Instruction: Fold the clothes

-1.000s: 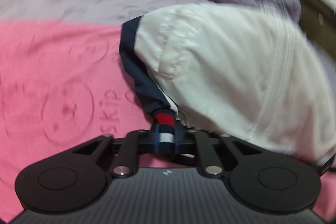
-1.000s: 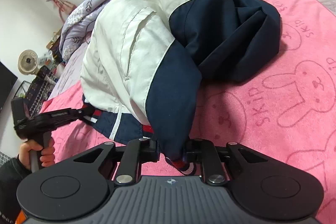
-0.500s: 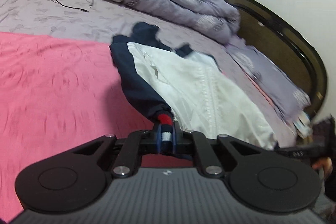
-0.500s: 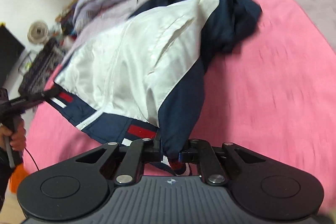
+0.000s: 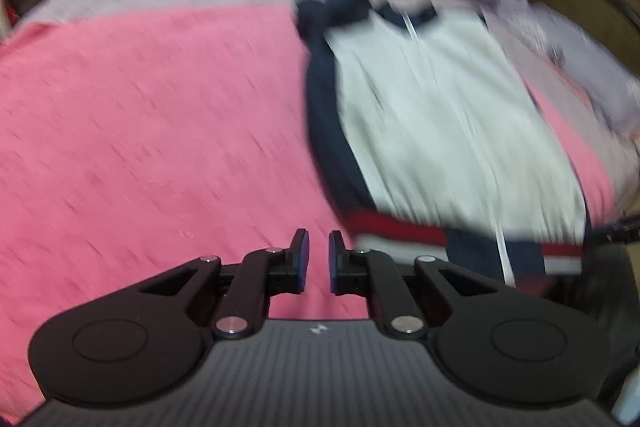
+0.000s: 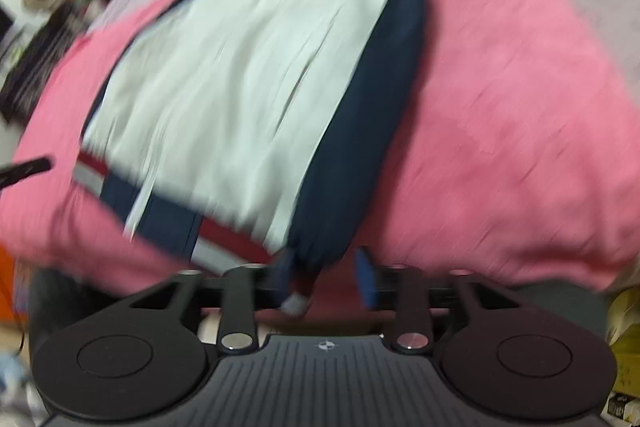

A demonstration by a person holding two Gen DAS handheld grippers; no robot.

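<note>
Since the white-and-navy zip-up jacket (image 5: pixel 440 115) lies spread flat on the pink towel (image 5: pixel 140 127), both my left gripper (image 5: pixel 316 259) and right gripper (image 6: pixel 326 277) are released; actual folding isn't started.

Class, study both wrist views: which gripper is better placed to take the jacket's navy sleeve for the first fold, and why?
Right. The right gripper stands open with the navy sleeve end between its fingers. The left gripper, also open, holds nothing over the pink blanket, beside the hem.
</note>
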